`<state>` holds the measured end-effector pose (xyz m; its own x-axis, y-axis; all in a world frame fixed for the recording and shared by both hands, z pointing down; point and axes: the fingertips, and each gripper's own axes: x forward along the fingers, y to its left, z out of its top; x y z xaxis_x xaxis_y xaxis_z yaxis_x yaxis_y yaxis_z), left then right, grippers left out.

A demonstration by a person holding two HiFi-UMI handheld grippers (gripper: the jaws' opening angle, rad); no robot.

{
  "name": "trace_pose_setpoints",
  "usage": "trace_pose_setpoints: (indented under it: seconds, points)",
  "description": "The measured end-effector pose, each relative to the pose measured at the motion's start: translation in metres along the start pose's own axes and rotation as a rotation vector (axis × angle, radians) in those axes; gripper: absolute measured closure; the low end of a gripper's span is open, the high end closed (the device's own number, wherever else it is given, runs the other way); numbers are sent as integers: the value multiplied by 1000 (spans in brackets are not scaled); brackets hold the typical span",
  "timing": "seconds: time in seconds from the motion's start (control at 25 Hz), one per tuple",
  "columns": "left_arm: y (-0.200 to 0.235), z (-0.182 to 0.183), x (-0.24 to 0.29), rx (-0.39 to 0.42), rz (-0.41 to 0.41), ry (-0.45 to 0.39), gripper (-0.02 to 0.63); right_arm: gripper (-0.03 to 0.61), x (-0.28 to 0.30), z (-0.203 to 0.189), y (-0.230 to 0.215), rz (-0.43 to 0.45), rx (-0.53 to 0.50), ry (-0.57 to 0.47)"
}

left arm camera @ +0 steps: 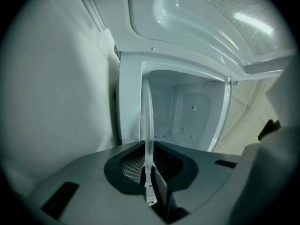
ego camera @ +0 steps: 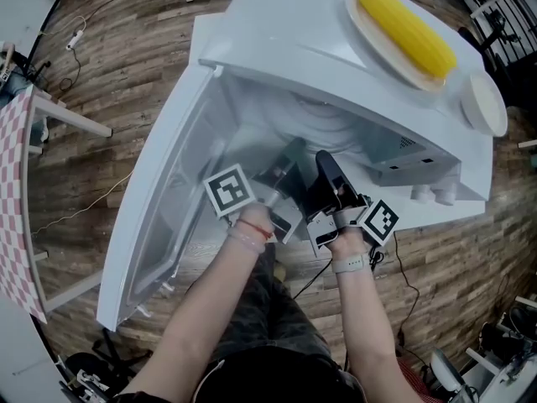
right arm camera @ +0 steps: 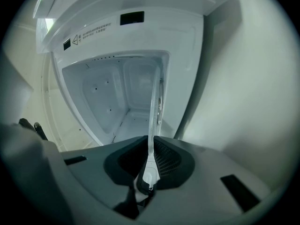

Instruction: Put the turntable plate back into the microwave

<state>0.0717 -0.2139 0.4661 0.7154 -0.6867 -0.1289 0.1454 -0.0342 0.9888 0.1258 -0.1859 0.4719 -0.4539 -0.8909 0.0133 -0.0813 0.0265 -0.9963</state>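
Wood-plank flooring point(ego camera: 117, 74) is showing all around a white microwave point(ego camera: 285, 23), with a red-checked table point(ego camera: 17, 200) standing at the far left. Next to it, the microwave door point(ego camera: 159, 217) is hanging wide open toward the person.

The left gripper point(ego camera: 285, 170) is reaching into the mouth of the cavity. Its jaws are pinching the near rim of the glass turntable plate point(left arm camera: 147, 121), which is showing edge-on between them. The plate point(ego camera: 323, 128) is sitting inside the opening, held between the two tools. Just to the right, the right gripper point(ego camera: 325, 170) is clamping the same rim, and the glass is running straight out from its closed jaws point(right arm camera: 154, 111).

Farther right, on top of the microwave, a corn cob point(ego camera: 407, 28) is lying on a plate. A small white dish point(ego camera: 485, 103) is resting beside it.
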Motion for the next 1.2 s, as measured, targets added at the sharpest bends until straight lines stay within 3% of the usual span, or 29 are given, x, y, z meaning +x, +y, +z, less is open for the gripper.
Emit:
trace_pose_setpoints:
  seconds: [0.52,1.2]
  points:
    - [4,-17,0,13,13,75,575,525,-5,24,-6,-7,47,-77]
    - [14,-17,-5,-2,41,56,575,525,-13,20,-12,-33,21,-78]
